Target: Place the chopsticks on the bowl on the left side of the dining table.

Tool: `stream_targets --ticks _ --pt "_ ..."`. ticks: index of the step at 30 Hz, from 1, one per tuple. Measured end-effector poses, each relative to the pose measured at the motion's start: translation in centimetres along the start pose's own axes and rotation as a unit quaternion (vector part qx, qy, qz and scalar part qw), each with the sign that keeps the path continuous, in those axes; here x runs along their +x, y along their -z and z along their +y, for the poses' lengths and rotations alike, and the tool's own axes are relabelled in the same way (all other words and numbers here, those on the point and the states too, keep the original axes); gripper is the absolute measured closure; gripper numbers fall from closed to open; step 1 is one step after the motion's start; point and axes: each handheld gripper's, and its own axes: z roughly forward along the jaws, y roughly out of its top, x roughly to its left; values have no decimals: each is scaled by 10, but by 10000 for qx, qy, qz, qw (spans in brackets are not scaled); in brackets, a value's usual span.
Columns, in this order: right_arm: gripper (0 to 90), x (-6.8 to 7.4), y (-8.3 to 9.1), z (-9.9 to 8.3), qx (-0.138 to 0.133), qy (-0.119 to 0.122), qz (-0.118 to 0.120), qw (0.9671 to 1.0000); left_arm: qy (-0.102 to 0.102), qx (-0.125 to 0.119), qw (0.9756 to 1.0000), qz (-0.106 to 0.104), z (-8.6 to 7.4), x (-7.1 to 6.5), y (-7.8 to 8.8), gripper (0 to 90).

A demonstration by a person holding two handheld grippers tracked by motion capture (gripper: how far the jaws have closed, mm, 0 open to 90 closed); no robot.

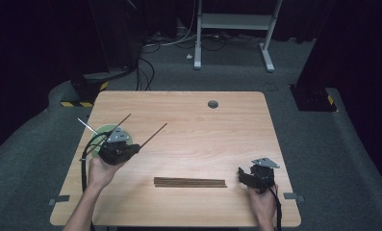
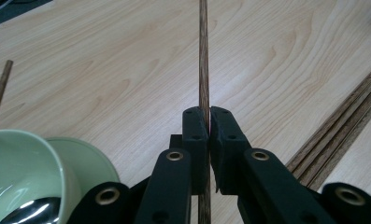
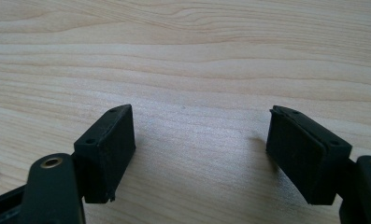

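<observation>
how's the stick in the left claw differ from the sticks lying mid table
The held stick is single, clamped in the shut left claw and lifted off the table; the loose sticks lie flat, bunched side by side, untouched. In the high view, the held one angles diagonally, the loose ones run crosswise. All are thin dark wood.

Around my table: floor, cables, a stand

My wooden table [image 1: 203, 120] has a round grommet hole [image 1: 212, 104] near its far edge; beyond it, black cables [image 1: 145, 67] trail over grey carpet [image 1: 236, 77] beside a white stand's legs [image 1: 268, 55].
</observation>
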Motion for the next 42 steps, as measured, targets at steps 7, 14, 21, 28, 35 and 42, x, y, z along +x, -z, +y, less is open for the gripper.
stream_targets --ticks 7,14,21,28,35,42 --pt "232 0 0 0 -1 -1 0 10000 97 -72 9998 133 0 10 10 847" --pt "232 0 0 0 0 -1 -1 10000 120 -129 9995 254 1 20 21 847" --pt "232 0 0 0 0 0 -1 10000 45 -24 9990 436 0 28 27 847" --pt "232 0 0 0 -1 1 1 10000 -24 47 9983 583 3 35 33 847" --pt "232 0 0 0 0 0 0 10000 22 44 9974 718 6 44 38 847" --pt "232 0 0 0 -3 10 0 10000 49 84 9965 831 7 54 40 847"
